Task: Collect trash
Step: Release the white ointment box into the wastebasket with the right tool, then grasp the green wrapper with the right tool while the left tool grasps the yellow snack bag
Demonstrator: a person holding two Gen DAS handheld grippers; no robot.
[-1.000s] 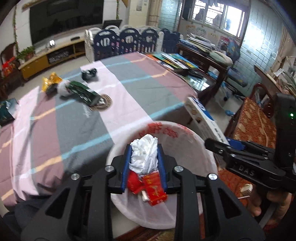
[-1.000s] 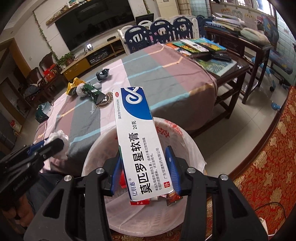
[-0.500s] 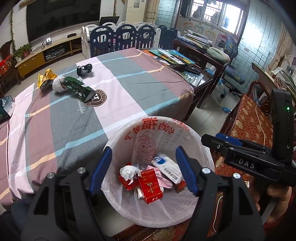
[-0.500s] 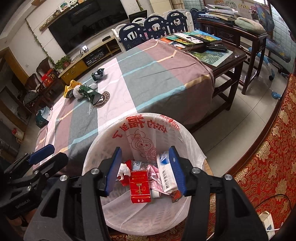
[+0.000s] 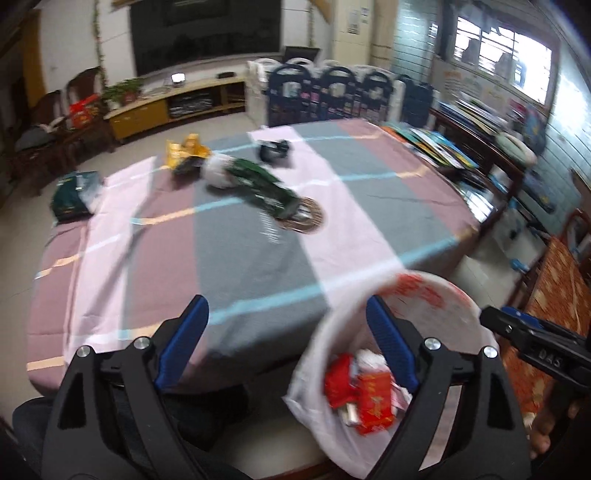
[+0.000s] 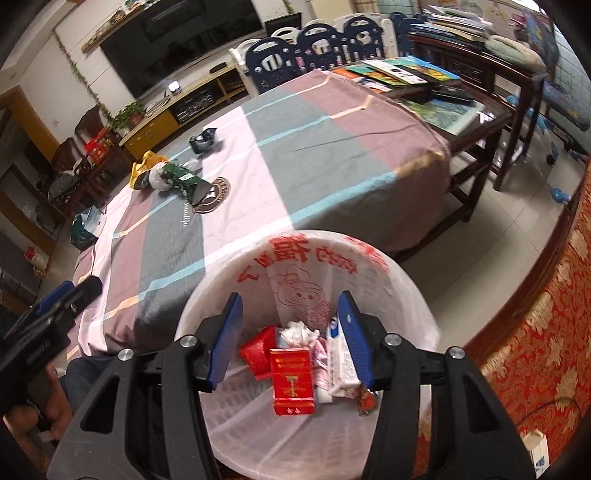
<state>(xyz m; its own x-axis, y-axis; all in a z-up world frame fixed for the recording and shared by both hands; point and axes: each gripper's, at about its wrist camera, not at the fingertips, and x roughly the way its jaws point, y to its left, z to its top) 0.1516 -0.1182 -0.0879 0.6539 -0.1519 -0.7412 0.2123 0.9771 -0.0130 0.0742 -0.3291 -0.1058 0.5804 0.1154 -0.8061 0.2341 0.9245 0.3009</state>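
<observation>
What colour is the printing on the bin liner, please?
Red on white bin liner; clearest in the right wrist view.

The left gripper [image 5: 286, 332] is gaping wide with nothing between its fingers; beside it the right gripper [image 6: 290, 332] is likewise spread and holding nothing.

A living room with a pale tiled floor [image 6: 517, 206]. A large dark television [image 5: 205, 33] hangs on the white back wall at upper centre, above a long yellow low cabinet [image 5: 173, 105]. Dark wooden chairs [image 5: 55, 122] stand at the far left. A blue and white play fence [image 5: 347, 92] runs behind a round table covered in a striped cloth [image 5: 240, 236]. A bright window [image 5: 502, 70] sits at upper right. A red patterned rug [image 6: 535, 332] fills the lower right.
</observation>
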